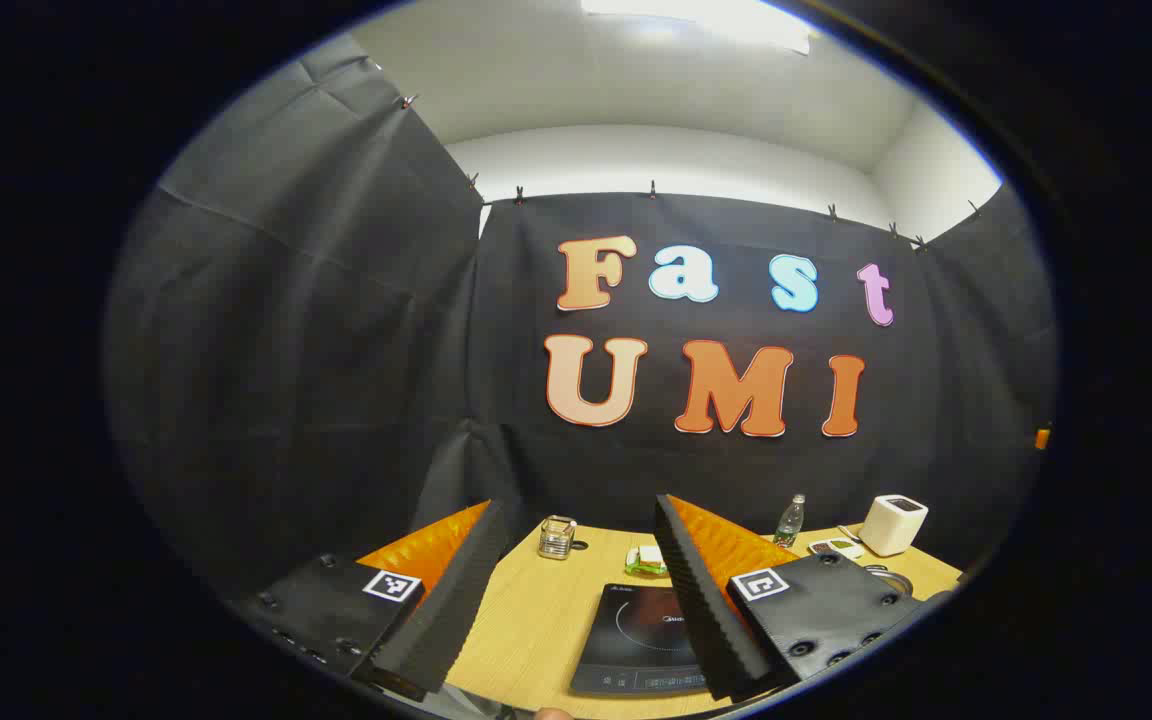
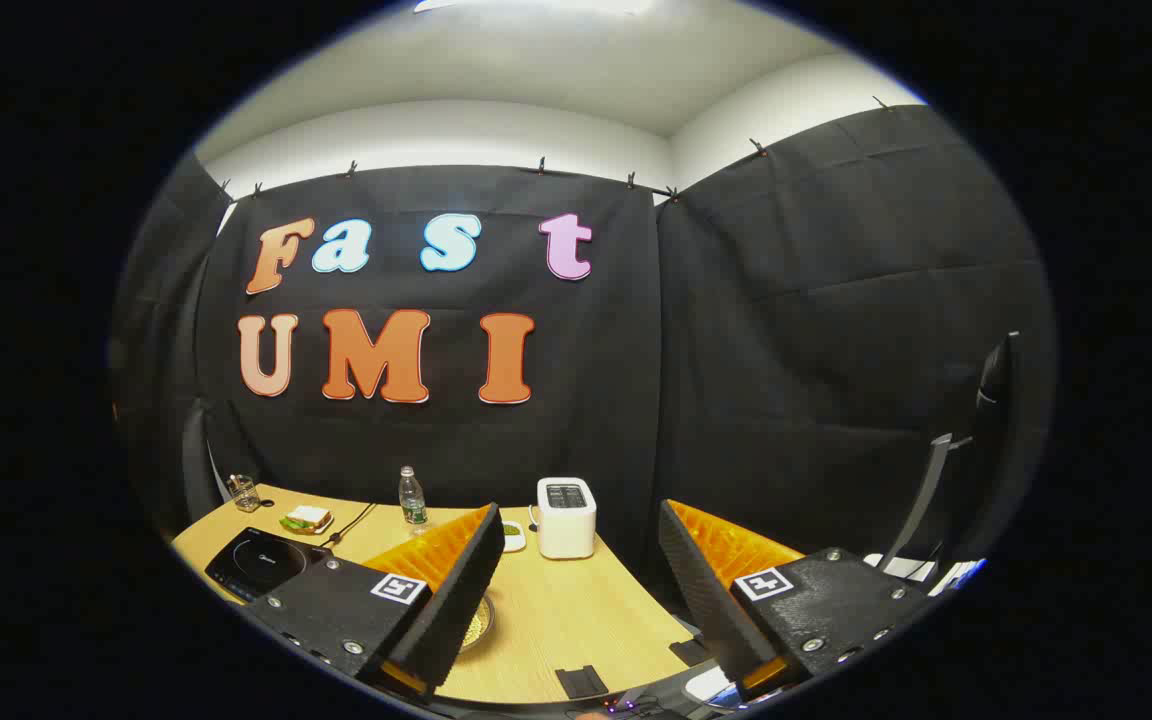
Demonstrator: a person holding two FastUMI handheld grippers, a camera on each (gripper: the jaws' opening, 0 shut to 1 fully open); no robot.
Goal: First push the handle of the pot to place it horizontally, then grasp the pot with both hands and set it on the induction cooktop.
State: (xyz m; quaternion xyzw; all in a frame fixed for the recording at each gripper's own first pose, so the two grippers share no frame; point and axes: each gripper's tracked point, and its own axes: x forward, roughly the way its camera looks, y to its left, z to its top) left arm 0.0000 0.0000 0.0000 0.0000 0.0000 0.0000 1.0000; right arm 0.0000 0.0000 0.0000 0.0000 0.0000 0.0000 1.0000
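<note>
Largest in both views is the wooden table [image 1: 546, 620], which carries everything else. In the left gripper view my left gripper [image 1: 581, 600] is raised above its near edge, jaws wide apart and holding nothing; between and below the fingers lies the black induction cooktop [image 1: 641, 630], flat on the table, its near control strip toward me. In the right gripper view the same cooktop [image 2: 261, 560] sits at the far left end of the table, well apart from my right gripper [image 2: 576, 610], whose jaws are likewise spread with nothing between them.

The pot is largely hidden. In the right gripper view a round metal rim with a pale interior [image 2: 479, 622] peeks out just behind my left-hand finger, on the table near its front edge; in the left gripper view a curved metal rim [image 1: 891, 578] shows past my right-hand finger. I cannot tell how its handle lies.

Next in size, a white toaster [image 2: 566, 517] stands upright toward the back of the table, near the cloth wall. Left of it stands a clear water bottle [image 2: 412, 498], upright. A sandwich on a small plate [image 2: 307, 519] lies beyond the cooktop, and a small glass jar [image 1: 557, 537] stands at the far end of the table.
</note>
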